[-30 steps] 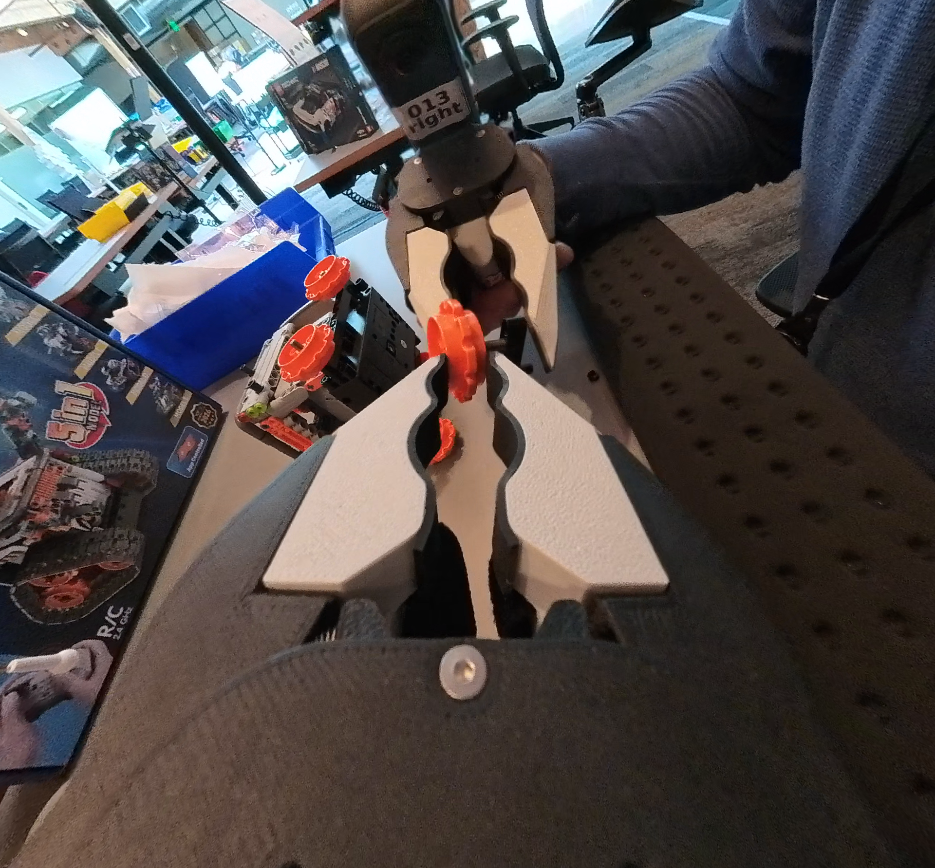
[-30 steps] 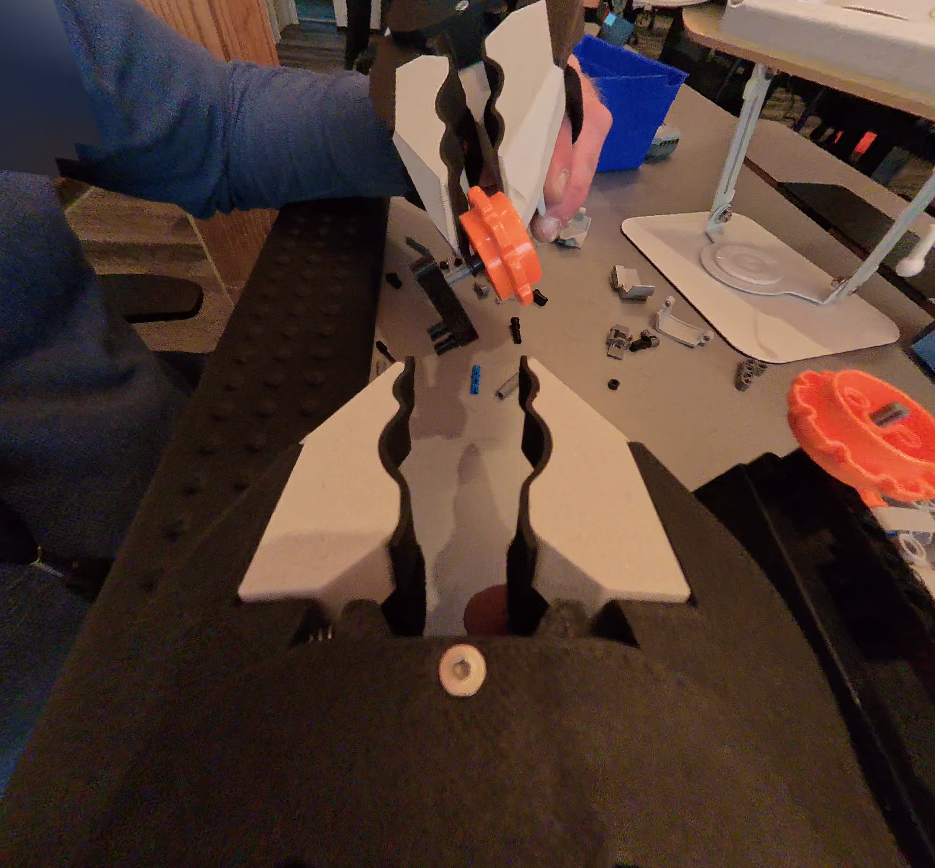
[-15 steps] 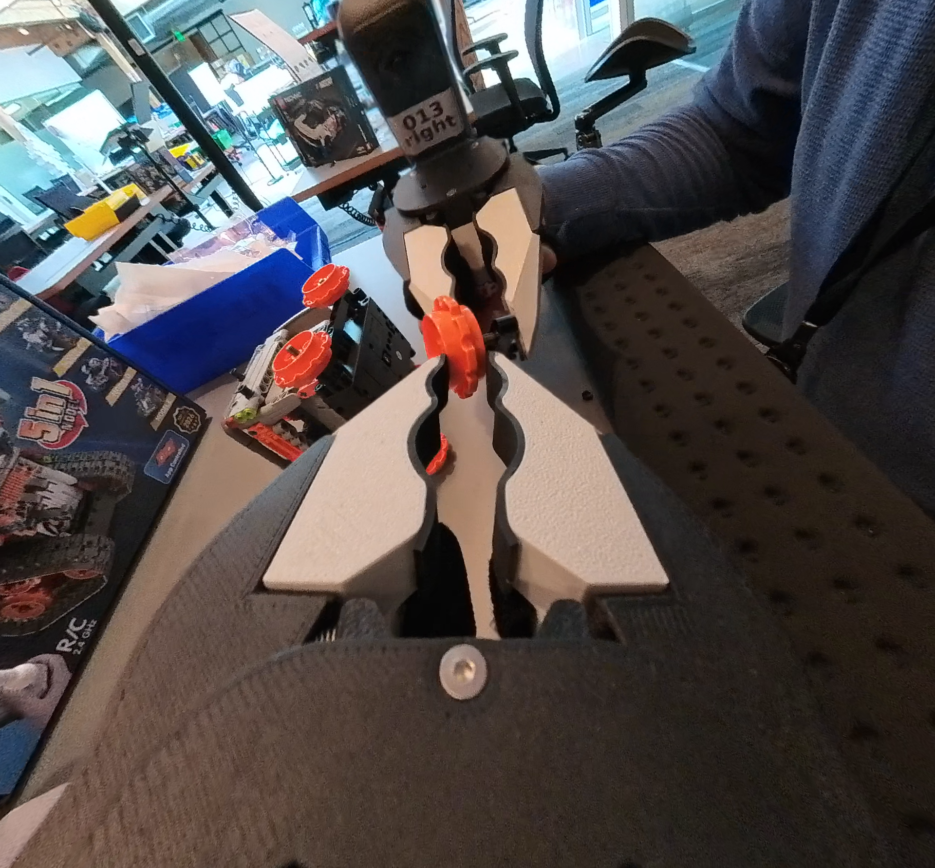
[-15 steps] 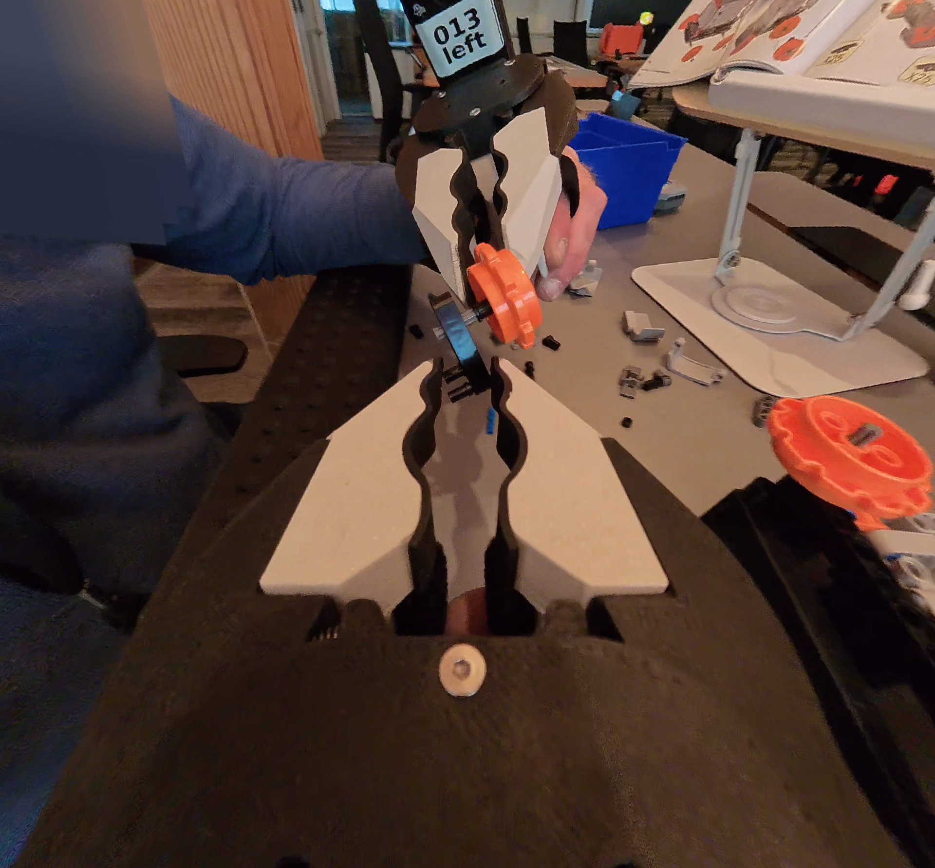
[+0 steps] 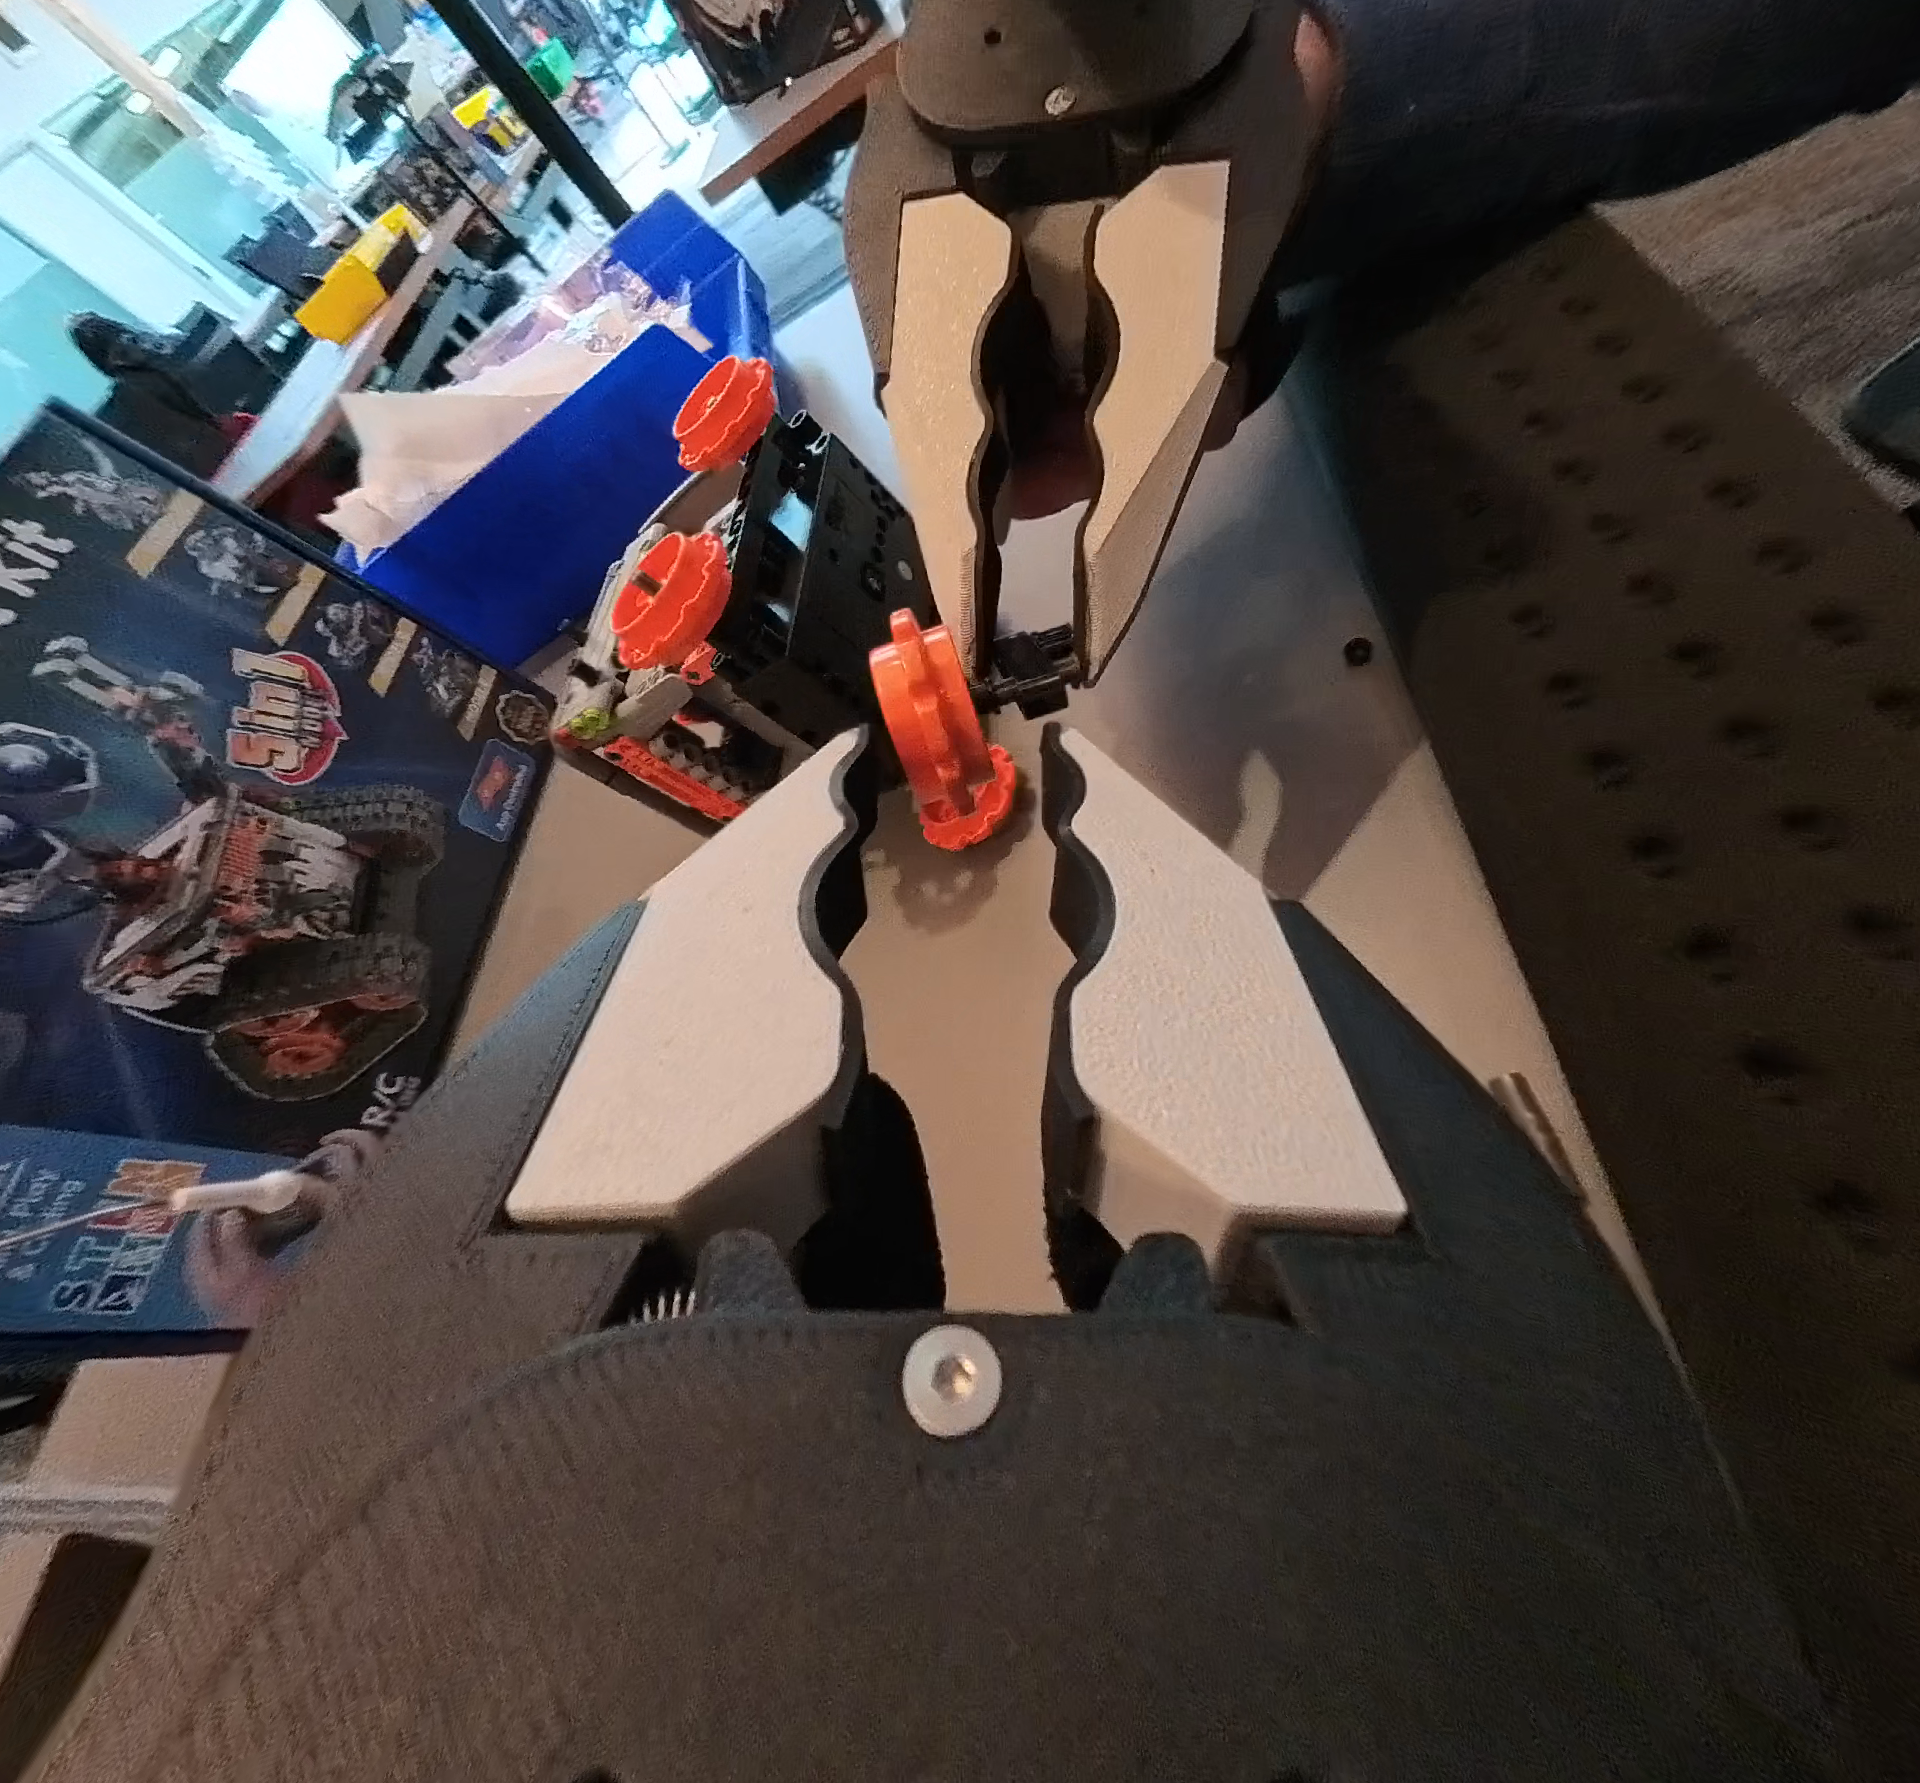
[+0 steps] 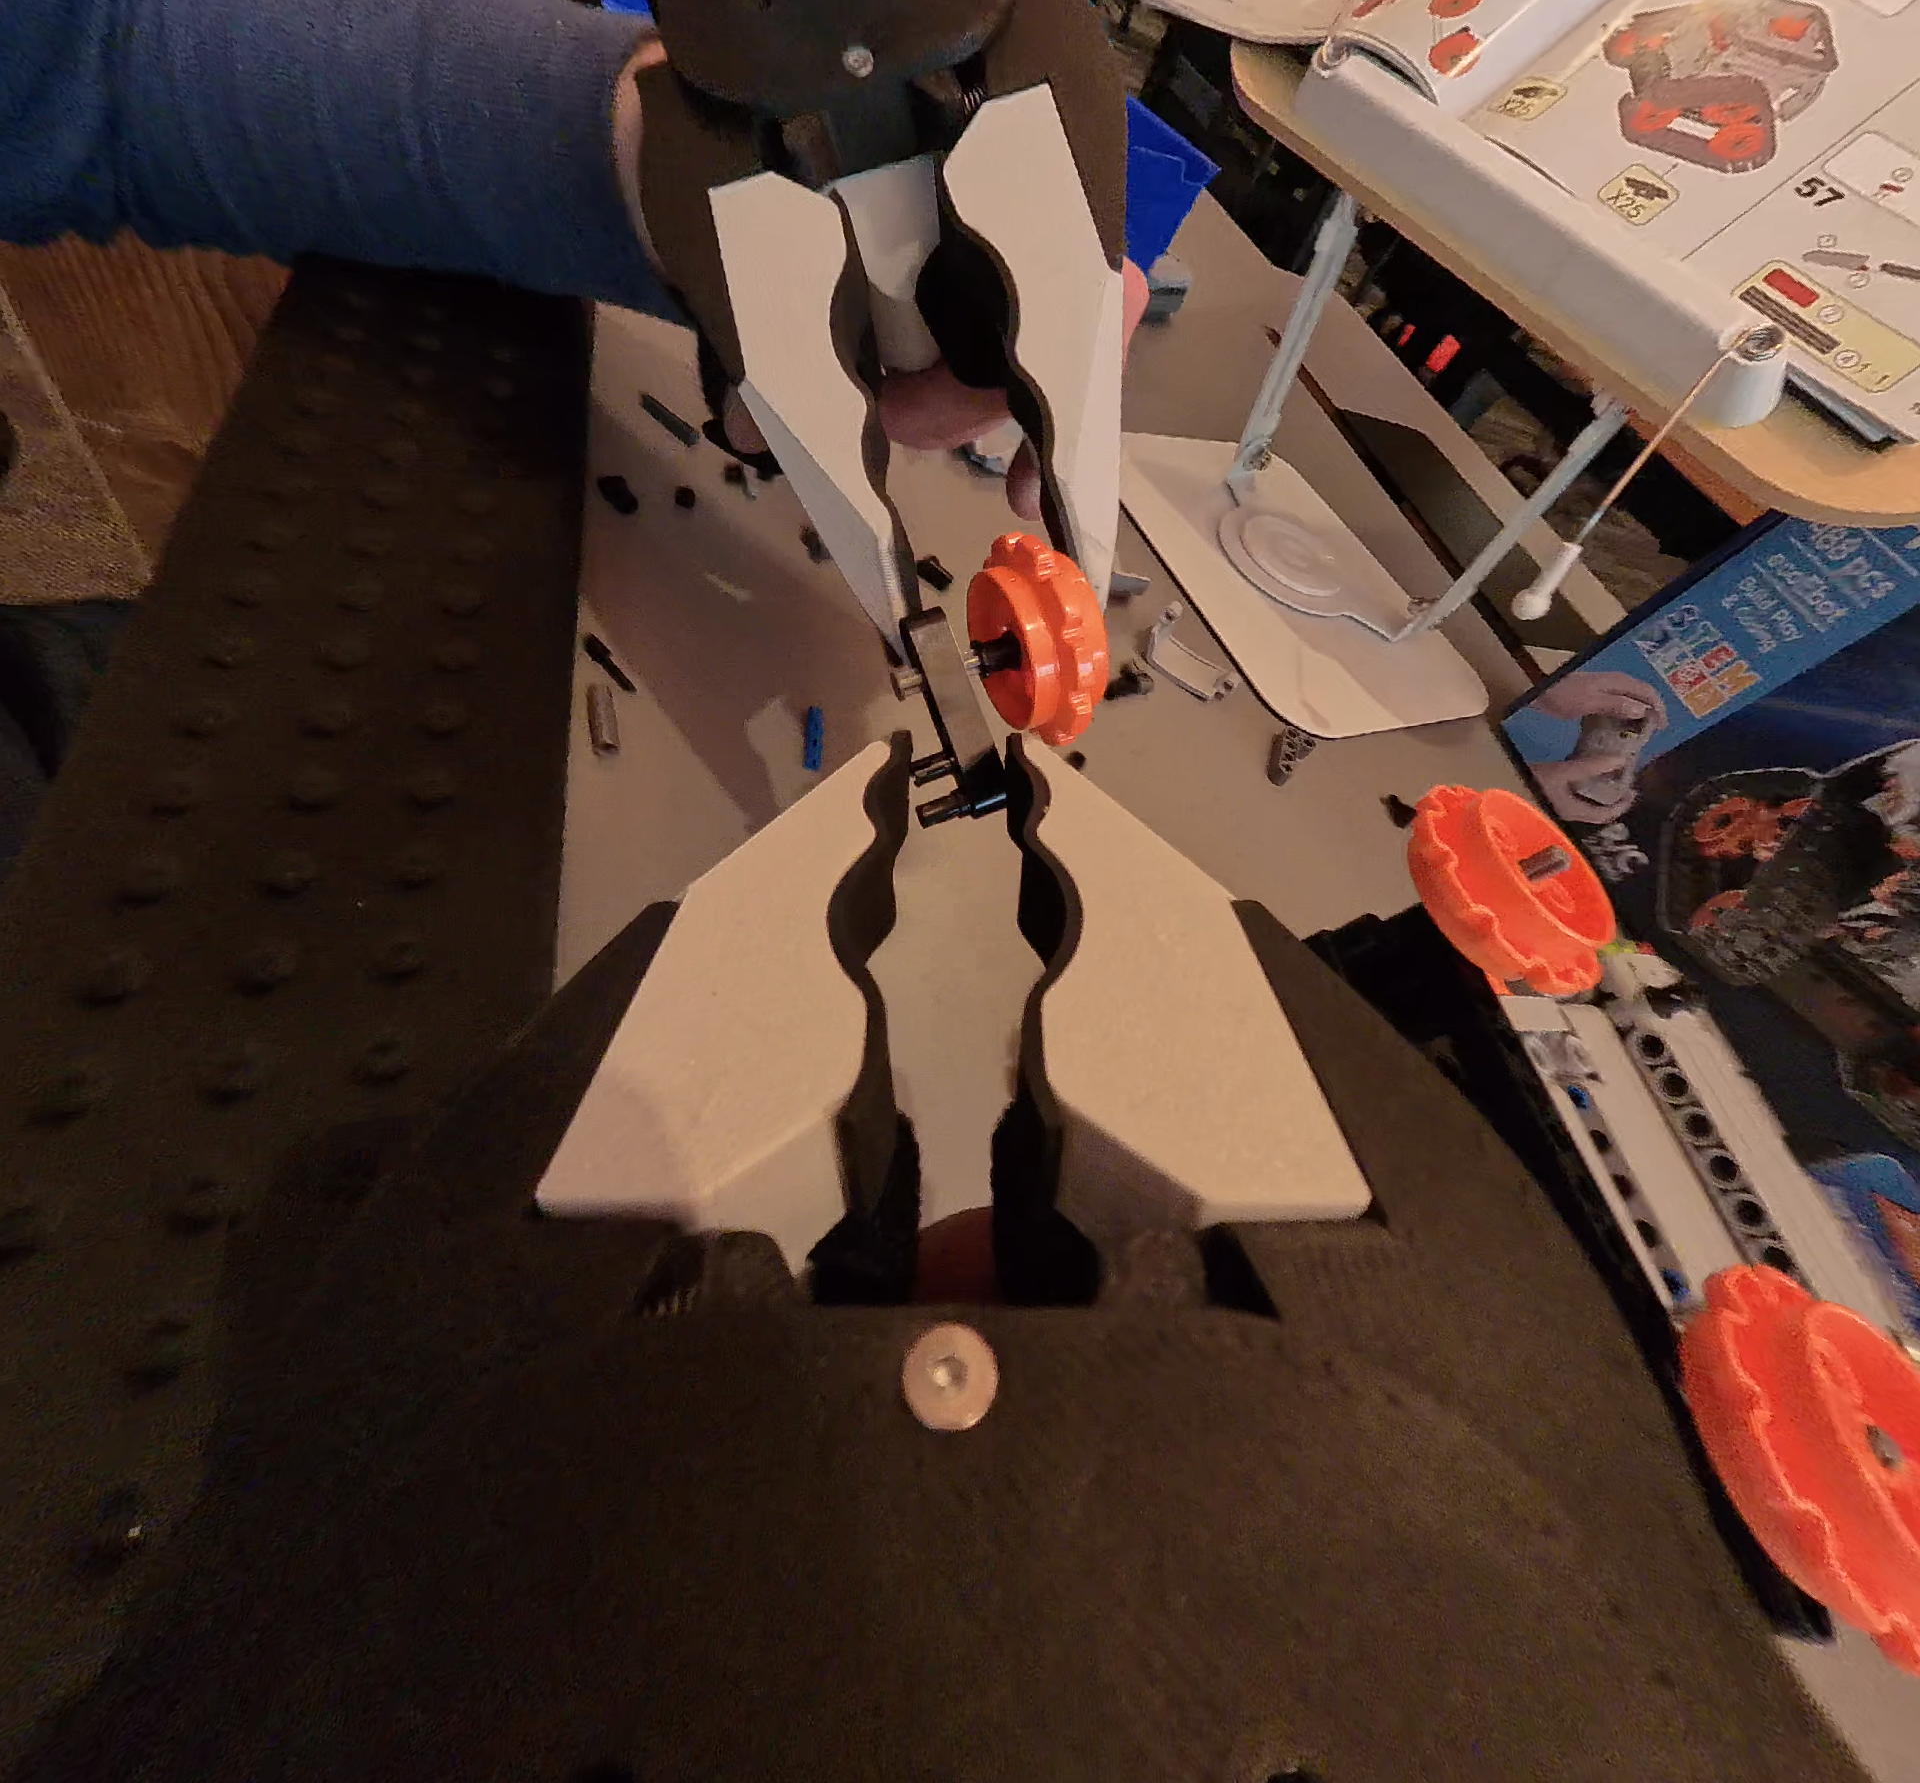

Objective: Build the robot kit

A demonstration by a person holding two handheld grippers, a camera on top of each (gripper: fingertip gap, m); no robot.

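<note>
An orange toothed wheel (image 5: 940, 746) (image 6: 1034, 637) sits on an axle in a short black beam with pins (image 6: 951, 694) (image 5: 1023, 668), held above the grey table. My right gripper (image 6: 956, 751) is shut on the lower end of the black beam; in the left wrist view it (image 5: 1029, 668) comes in from above and pinches the beam at its tips. My left gripper (image 5: 954, 741) is open, with the orange wheel loose between its tips. In the right wrist view it (image 6: 997, 611) stands opposite, its fingers spread on either side of the wheel.
A partly built black and white vehicle with orange wheels (image 5: 769, 590) (image 6: 1507, 886) stands beside a blue bin (image 5: 540, 507) and a toy kit box (image 5: 208, 798). An open instruction booklet on a stand (image 6: 1558, 71) is at right. Small loose parts (image 6: 665, 486) lie on the table. A black perforated mat (image 5: 1662, 798) borders it. Only a small space, under 4 cm, lies between the two pairs of fingers.
My right gripper has closed on the black beam. My left gripper, which was shut on the wheel assembly, has opened. Both grippers have dropped nearer the table.
</note>
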